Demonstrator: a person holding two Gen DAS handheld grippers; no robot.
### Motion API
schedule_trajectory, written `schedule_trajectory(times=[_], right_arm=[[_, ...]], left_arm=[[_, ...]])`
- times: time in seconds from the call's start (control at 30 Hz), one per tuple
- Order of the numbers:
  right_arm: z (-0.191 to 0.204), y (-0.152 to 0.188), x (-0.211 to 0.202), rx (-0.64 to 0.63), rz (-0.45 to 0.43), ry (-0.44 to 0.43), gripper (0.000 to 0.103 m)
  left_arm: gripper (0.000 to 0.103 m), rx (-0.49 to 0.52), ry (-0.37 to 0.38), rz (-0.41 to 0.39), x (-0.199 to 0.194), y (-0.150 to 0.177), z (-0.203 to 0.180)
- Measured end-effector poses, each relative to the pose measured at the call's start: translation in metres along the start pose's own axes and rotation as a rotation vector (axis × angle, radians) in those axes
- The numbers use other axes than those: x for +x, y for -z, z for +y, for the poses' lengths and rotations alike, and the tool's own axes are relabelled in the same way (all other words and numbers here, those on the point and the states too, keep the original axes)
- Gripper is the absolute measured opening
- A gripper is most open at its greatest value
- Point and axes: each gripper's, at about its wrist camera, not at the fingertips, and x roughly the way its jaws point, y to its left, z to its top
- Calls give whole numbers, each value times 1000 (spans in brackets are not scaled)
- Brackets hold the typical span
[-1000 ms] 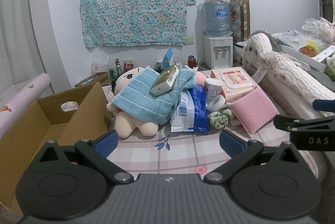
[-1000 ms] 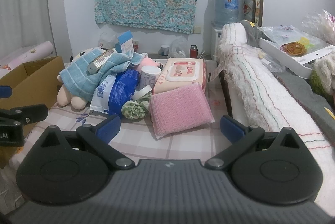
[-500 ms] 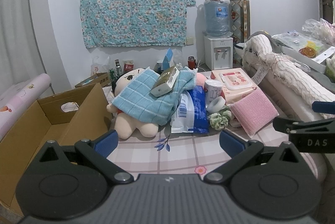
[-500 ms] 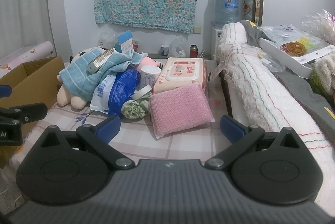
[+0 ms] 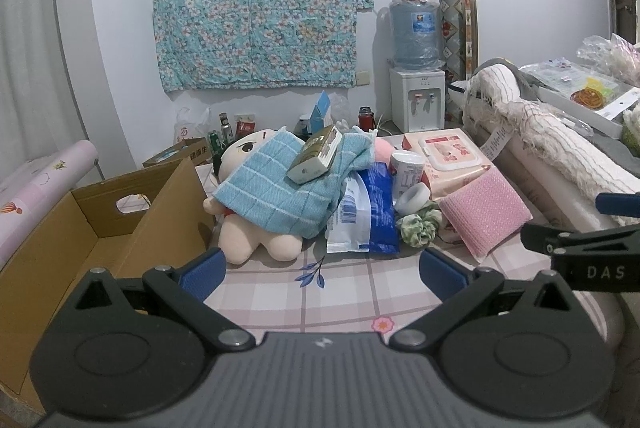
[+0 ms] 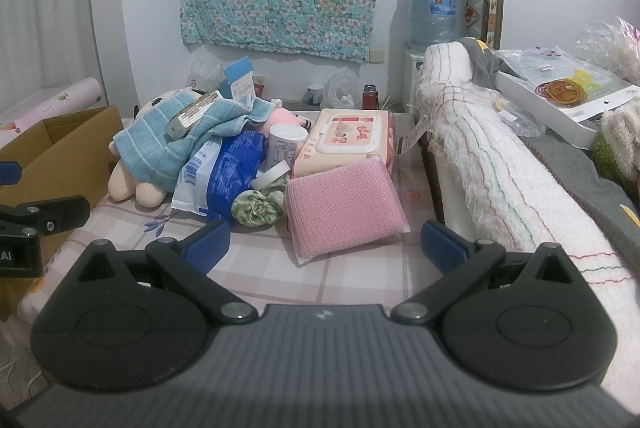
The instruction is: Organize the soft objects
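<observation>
Nothing has moved much since the earlier frames; both grippers hover as before. From the left wrist, the left gripper (image 5: 322, 270) is wide and empty above the checked tablecloth (image 5: 340, 292). A plush doll (image 5: 256, 224) lies under a blue towel (image 5: 280, 195), beside the cardboard box (image 5: 120, 228).

From the right wrist, the right gripper (image 6: 325, 240) is also wide, holding nothing. A pink sponge (image 6: 340, 211) lies just before it, touching the green scrunchie (image 6: 258, 207).

A blue checked towel (image 5: 280, 187) drapes a peach plush doll (image 5: 256, 240) beside a pink sponge (image 6: 340, 211).
</observation>
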Motion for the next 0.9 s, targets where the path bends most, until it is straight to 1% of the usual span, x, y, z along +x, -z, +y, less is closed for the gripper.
schedule_trajectory(times=[0.9], right_arm=[[-1, 1, 2, 5, -1, 5, 102]], left_arm=[[103, -1, -3, -2, -3, -3, 3]])
